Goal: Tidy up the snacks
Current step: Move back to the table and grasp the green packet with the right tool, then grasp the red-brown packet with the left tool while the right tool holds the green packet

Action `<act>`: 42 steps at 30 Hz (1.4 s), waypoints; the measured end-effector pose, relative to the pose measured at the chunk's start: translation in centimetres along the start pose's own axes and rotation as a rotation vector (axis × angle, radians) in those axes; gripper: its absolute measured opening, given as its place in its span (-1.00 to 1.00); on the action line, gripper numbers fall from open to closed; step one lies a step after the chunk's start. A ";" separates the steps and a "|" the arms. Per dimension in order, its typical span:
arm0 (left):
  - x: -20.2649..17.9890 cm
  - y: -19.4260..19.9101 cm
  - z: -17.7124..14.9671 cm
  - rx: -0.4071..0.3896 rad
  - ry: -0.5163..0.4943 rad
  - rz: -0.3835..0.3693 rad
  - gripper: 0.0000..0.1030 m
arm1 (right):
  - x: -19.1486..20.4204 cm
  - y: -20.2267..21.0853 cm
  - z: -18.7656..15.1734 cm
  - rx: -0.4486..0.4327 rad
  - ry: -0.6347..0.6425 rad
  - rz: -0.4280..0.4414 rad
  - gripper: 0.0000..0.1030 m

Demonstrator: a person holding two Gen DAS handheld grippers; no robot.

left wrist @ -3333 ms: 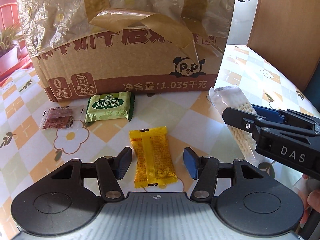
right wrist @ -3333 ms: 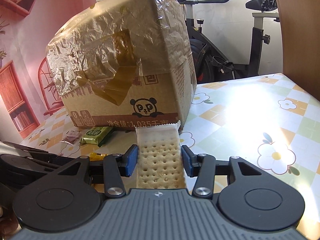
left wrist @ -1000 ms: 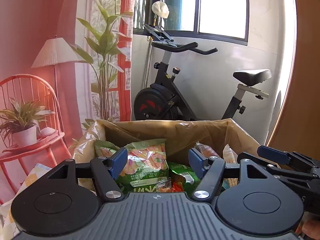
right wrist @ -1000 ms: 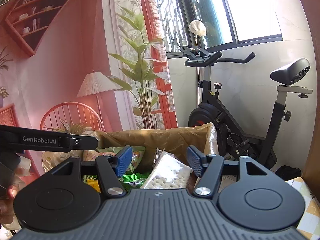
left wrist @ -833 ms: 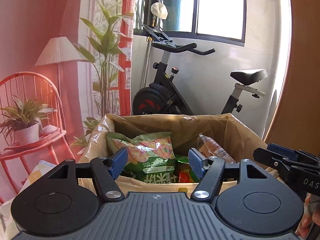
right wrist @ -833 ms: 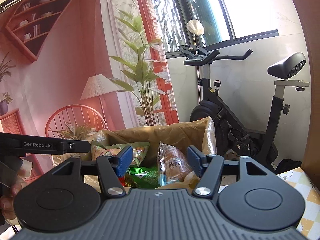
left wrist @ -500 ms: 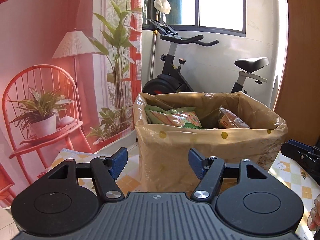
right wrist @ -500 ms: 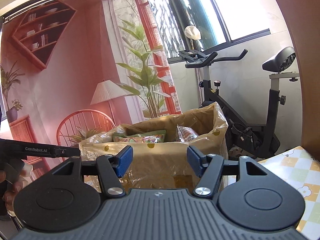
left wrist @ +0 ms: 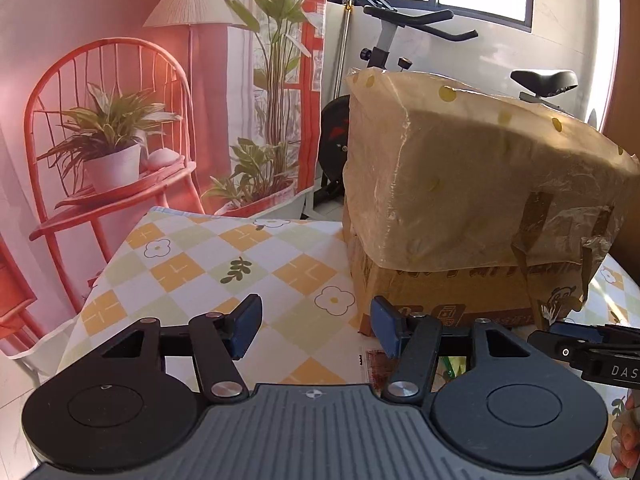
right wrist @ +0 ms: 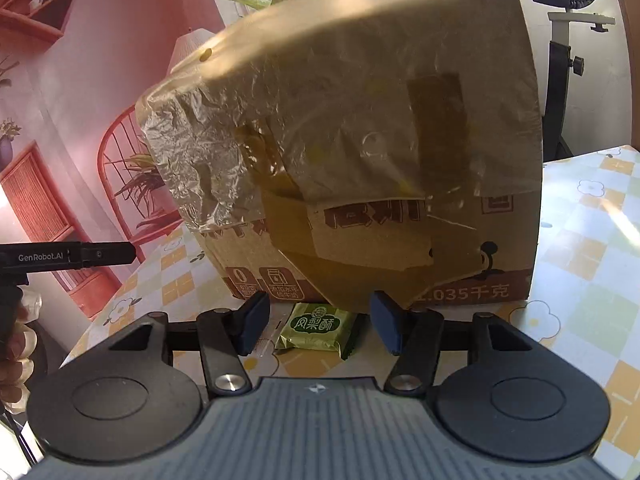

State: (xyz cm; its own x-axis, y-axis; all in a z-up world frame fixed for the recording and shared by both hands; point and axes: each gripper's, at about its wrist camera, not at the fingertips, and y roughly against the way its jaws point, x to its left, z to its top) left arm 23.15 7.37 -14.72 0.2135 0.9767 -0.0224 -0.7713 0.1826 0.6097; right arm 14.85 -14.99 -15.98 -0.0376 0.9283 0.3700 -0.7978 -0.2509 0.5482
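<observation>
box: we read "1.035千克" and a panda logo; cardboard, crinkly plastic liner, on counter
green snack: foil packet, "凤梨酥", between right tool jaws, untouched
left tool: "GenRobot.AI"; both tools empty, jaws just narrowing

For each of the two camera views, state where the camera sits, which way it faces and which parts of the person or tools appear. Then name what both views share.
Left wrist: sits on the left gripper, facing over the checked tablecloth towards the box's left side; the right gripper shows at the right edge.
Right wrist: sits on the right gripper, facing the box's printed front and a green snack packet; the left gripper and a hand show left.
Shared: box, tablecloth, red chair.
</observation>
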 end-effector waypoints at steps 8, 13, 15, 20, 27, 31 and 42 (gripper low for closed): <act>2.3 -2.8 -1.1 0.034 0.073 0.009 0.21 | 2.3 -5.9 -0.8 0.103 0.066 -0.126 0.20; 2.6 -4.0 -1.8 0.054 0.100 0.003 0.21 | 3.7 -7.9 -0.8 0.098 0.123 -0.196 0.38; 2.5 -4.2 -2.0 0.057 0.113 -0.006 0.21 | 4.0 -8.9 -0.9 0.130 0.154 -0.233 0.45; 1.6 -5.3 -2.6 0.087 0.114 -0.041 0.21 | 4.6 -8.9 -1.7 0.134 0.247 -0.218 0.25; -1.8 -7.2 -3.5 0.132 0.056 -0.086 0.23 | 1.4 -5.6 -2.8 0.116 0.232 -0.187 0.14; -3.7 -8.6 -3.8 0.162 0.054 -0.097 0.23 | -1.2 -3.4 -3.3 0.094 0.214 -0.204 0.14; -7.3 -8.8 -5.3 0.126 -0.056 -0.011 0.48 | -2.5 -1.7 -3.5 0.031 0.148 -0.151 0.14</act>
State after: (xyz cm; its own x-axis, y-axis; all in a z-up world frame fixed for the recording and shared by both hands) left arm 25.24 -0.76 -24.15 0.2575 0.9662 0.0127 -0.6883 0.1742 0.7042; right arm 14.21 -15.97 -20.44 -0.0087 0.9855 0.1694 -0.7825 -0.1122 0.6124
